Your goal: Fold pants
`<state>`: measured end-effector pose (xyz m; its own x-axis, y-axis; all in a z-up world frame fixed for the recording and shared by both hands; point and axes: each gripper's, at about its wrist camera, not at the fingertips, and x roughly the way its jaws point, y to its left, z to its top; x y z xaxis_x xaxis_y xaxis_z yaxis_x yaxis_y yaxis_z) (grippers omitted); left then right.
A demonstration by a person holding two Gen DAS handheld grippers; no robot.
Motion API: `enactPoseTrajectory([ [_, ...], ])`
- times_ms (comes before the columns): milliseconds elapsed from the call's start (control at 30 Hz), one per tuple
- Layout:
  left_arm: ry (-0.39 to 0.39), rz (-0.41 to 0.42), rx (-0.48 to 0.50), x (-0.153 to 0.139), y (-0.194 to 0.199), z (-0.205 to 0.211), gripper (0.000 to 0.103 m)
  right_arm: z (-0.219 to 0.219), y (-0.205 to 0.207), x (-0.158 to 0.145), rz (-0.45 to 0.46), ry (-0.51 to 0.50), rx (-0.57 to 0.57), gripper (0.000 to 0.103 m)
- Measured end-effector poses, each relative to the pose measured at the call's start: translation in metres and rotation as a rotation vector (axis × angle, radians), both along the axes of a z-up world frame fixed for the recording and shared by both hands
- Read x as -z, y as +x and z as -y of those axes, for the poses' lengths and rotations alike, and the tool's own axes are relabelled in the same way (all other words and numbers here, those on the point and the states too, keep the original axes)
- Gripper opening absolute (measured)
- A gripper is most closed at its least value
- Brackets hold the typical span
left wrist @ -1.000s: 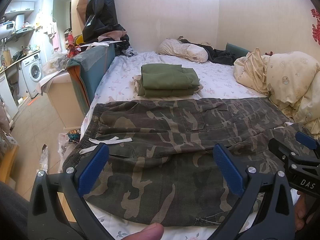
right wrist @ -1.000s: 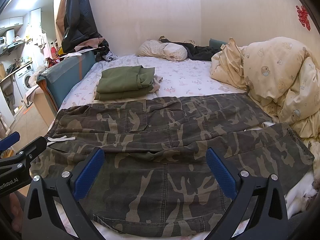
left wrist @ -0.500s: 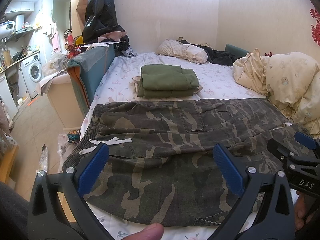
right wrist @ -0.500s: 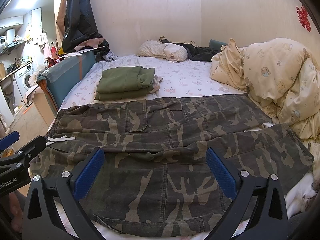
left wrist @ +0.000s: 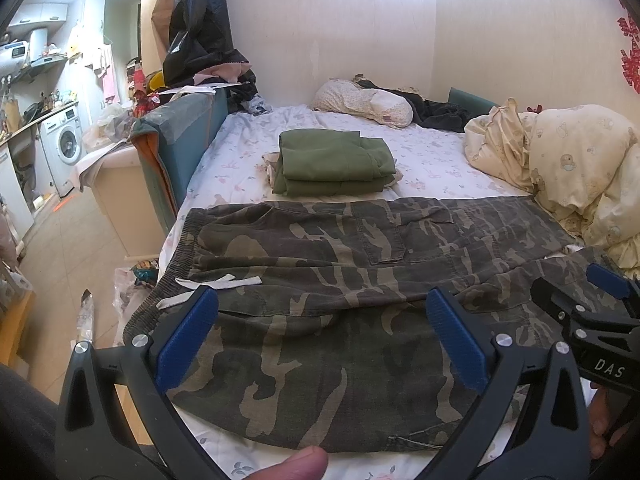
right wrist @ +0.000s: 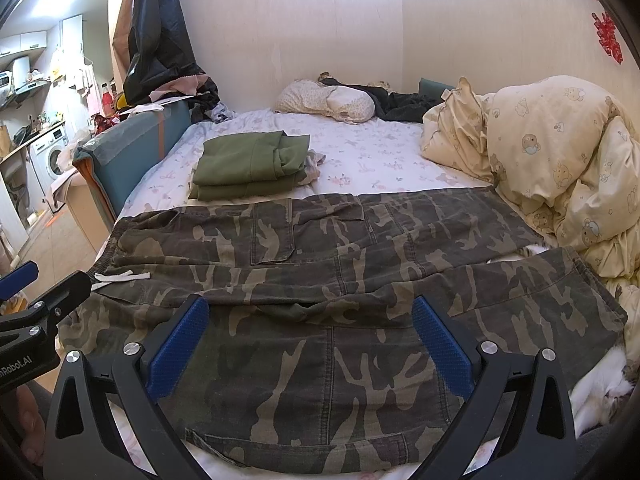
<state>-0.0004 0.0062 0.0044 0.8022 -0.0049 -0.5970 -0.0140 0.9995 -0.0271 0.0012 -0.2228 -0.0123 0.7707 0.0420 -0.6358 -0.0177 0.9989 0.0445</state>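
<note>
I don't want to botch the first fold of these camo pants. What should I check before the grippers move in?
1. Left gripper jaws open, holding nothing: ok.
2. Right gripper jaws open, holding nothing: ok.
3. Camouflage pants spread flat across the bed: ok, some wrinkles.
4. White drawstring tucked in: not ok, lying loose.
5. Folded green garment apart from pants: ok.
6. Cat beside the leg hem: not ok.

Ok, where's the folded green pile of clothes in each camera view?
Left wrist: green pile, upper middle, on the bed beyond the camouflage pants.
Right wrist: green pile, upper left of middle, beyond the same pants.
Shared landmark: the flowered pillow by the wall.
</note>
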Motion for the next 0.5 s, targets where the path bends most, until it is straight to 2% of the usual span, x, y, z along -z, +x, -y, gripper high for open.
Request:
enactPoseTrajectory([
  [267, -0.026, -0.006, 0.007, -0.001, 0.000, 0.002, 0.103, -0.001, 0.000, 0.001, 0.001, -0.001, 0.001, 0.103],
  [500, 0.000, -0.016, -0.009, 0.002, 0.009, -0.009, 0.103, 0.002, 0.001, 0.001, -0.005, 0.010, 0.004, 0.103],
])
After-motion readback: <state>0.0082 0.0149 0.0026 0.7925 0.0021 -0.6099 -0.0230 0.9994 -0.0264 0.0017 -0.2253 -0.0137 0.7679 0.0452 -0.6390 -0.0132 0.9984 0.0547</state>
